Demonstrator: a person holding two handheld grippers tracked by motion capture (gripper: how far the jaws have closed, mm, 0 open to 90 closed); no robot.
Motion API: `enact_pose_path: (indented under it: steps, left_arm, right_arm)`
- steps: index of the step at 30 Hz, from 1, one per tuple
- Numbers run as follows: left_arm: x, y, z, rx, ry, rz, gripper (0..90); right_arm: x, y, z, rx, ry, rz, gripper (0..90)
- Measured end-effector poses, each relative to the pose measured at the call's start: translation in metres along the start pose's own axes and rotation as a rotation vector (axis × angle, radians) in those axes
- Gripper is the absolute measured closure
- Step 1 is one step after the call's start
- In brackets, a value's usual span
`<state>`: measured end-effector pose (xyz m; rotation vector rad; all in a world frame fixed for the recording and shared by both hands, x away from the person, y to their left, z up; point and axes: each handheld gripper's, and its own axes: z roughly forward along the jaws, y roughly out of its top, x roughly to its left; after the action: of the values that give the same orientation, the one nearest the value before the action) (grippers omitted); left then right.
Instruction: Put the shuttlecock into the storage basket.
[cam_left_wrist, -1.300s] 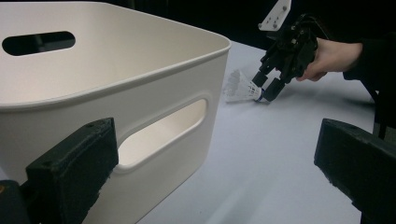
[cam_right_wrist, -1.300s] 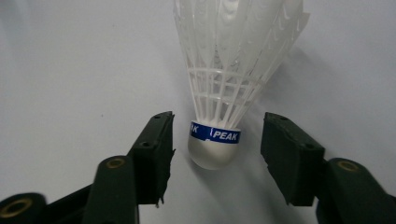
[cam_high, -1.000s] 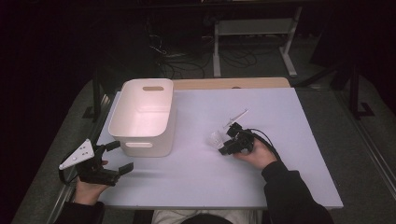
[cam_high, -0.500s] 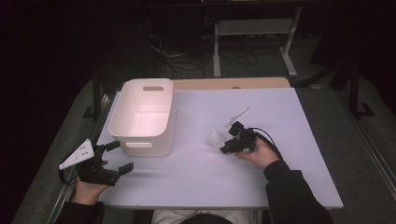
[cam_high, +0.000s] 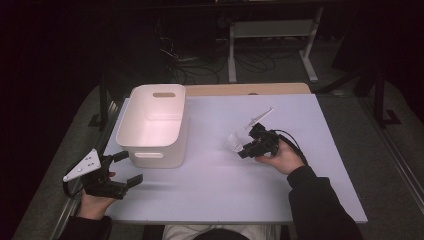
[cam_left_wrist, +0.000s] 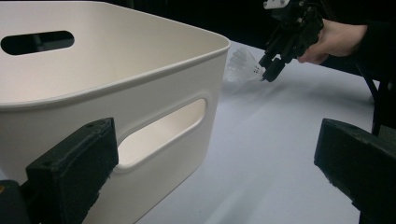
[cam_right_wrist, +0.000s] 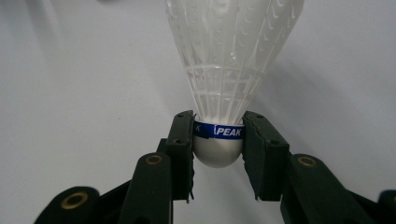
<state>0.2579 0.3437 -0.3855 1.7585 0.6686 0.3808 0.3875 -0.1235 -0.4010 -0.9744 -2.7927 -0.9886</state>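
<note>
A white plastic shuttlecock (cam_right_wrist: 233, 56) with a blue band on its cork is held in my right gripper (cam_right_wrist: 218, 135). The jaws have just closed onto the cork and press it from both sides. In the high view the right gripper (cam_high: 241, 150) holds the shuttlecock (cam_high: 233, 141) just above the middle of the table, skirt pointing left. My left gripper (cam_high: 130, 167) rests open at the near left corner, beside the white bin (cam_high: 150, 157), with nothing between its jaws. The left gripper view looks past the bin's wall (cam_left_wrist: 93, 93) to the shuttlecock (cam_left_wrist: 240, 65) and the right gripper (cam_left_wrist: 266, 72).
The pale table top (cam_high: 225, 190) ends in a wooden strip (cam_high: 245, 89) at the far edge. The bin's inside looks bare. Beyond the table, cables and a metal stand (cam_high: 272, 40) sit on the dark floor.
My right gripper has risen a little, lifting the shuttlecock off the table. The left gripper has stayed where it was.
</note>
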Motion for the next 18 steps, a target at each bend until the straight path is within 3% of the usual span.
enact_pose_path:
  steps: [18]
  left_arm:
    - [0.000, 0.000, -0.001, -0.003, 0.008, -0.004, 0.0]
  right_arm:
    - [0.003, 0.011, -0.020, -0.026, 0.004, -0.029, 63.7]
